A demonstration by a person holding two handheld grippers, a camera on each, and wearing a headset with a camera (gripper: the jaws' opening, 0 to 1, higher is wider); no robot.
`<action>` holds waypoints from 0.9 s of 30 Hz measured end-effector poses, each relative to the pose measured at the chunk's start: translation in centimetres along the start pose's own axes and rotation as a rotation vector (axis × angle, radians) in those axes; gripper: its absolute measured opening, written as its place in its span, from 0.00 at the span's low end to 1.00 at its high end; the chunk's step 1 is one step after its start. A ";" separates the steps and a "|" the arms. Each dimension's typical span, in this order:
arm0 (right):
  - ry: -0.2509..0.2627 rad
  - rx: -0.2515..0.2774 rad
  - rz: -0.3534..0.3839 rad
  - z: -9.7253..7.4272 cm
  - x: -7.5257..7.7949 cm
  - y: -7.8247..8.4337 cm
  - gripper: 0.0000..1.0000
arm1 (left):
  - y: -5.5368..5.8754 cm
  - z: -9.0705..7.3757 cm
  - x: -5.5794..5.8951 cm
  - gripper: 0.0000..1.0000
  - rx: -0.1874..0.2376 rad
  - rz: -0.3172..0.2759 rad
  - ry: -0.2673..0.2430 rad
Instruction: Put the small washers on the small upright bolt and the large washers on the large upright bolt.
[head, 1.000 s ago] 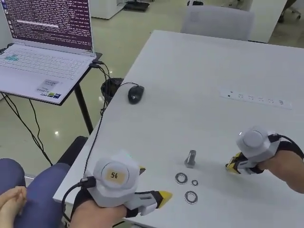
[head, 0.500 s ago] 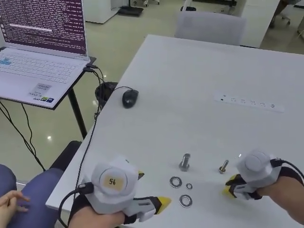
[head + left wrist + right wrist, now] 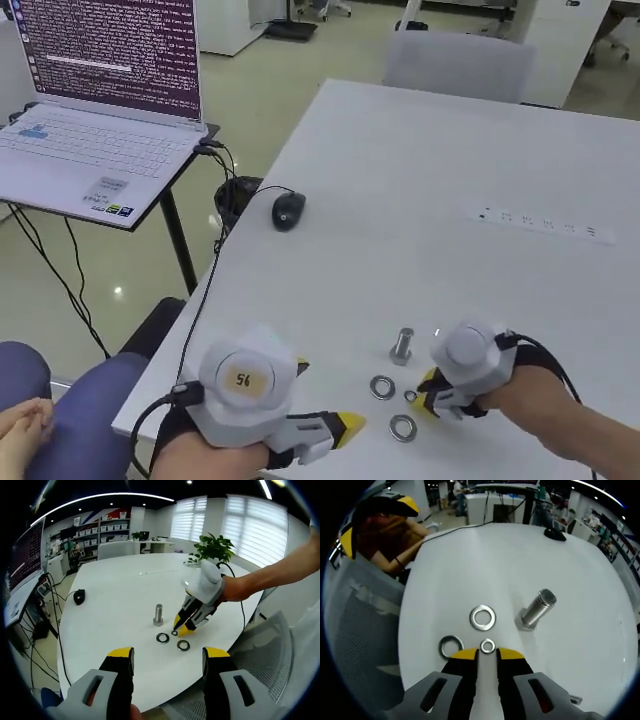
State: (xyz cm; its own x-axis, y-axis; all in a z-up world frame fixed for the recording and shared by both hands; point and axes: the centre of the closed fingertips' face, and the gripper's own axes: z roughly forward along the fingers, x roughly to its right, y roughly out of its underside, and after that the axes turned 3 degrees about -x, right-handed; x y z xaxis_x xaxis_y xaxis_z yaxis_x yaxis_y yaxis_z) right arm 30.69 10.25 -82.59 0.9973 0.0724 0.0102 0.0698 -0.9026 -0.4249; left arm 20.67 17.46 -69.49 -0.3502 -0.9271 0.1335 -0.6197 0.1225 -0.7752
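Quick count: three washers total, two big washers (image 3: 382,386) (image 3: 403,428) and one small washer (image 3: 410,397). Just one bolt (image 3: 402,345) that I can see. Also one laptop (image 3: 90,150), one mouse (image 3: 288,210), one power strip (image 3: 545,224), one chair (image 3: 470,62).

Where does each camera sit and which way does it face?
Head view: headset, looking down at table; left tongs, right tongs, right forearm show.
Left gripper view: on left tongs, facing the large bolt and right tongs; own tips show.
Right gripper view: on right tongs, facing the small washer; own tips show.
Shared: large bolt.
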 end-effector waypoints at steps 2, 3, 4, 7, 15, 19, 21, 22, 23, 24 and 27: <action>-0.004 -0.013 -0.033 0.0 -0.1 0.0 0.16 | 0.1 0.0 0.1 0.54 0.001 -0.002 0.000; -0.007 -0.016 -0.044 0.0 -0.1 0.0 0.16 | 0.1 0.0 0.1 0.54 0.001 -0.002 0.000; -0.009 -0.019 -0.050 0.0 0.0 0.0 0.16 | 0.1 0.1 0.2 0.54 0.002 -0.002 0.000; -0.016 -0.021 -0.056 0.0 0.0 0.0 0.16 | 0.0 0.2 0.3 0.54 0.005 -0.003 0.002; -0.023 -0.021 -0.073 0.0 -0.1 -0.1 0.16 | -0.2 0.2 0.2 0.54 0.006 -0.001 0.001; -0.026 -0.021 -0.085 0.0 -0.1 -0.1 0.16 | -0.1 0.1 0.1 0.54 0.005 0.000 -0.001; -0.031 -0.021 -0.091 0.0 -0.1 -0.1 0.16 | -0.2 0.1 0.0 0.54 0.007 -0.002 -0.001; -0.035 -0.022 -0.094 0.0 -0.1 -0.2 0.15 | -0.2 0.1 0.0 0.54 0.007 -0.001 -0.001; -0.035 -0.024 -0.095 0.0 -0.1 -0.2 0.15 | -0.2 0.1 0.1 0.54 0.006 -0.001 -0.001; -0.035 -0.027 -0.102 0.0 -0.1 -0.2 0.15 | -0.2 0.1 0.1 0.54 0.006 -0.001 0.000; -0.036 -0.026 -0.100 0.0 -0.2 -0.2 0.14 | -0.1 0.2 0.1 0.54 0.005 -0.001 0.000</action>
State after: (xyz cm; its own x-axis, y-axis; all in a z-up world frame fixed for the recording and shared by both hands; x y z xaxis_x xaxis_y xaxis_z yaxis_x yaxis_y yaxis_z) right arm 30.45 10.39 -82.48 0.9839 0.1777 0.0189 0.1703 -0.9007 -0.3998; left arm 20.80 17.25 -69.48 -0.3499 -0.9271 0.1345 -0.6164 0.1197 -0.7783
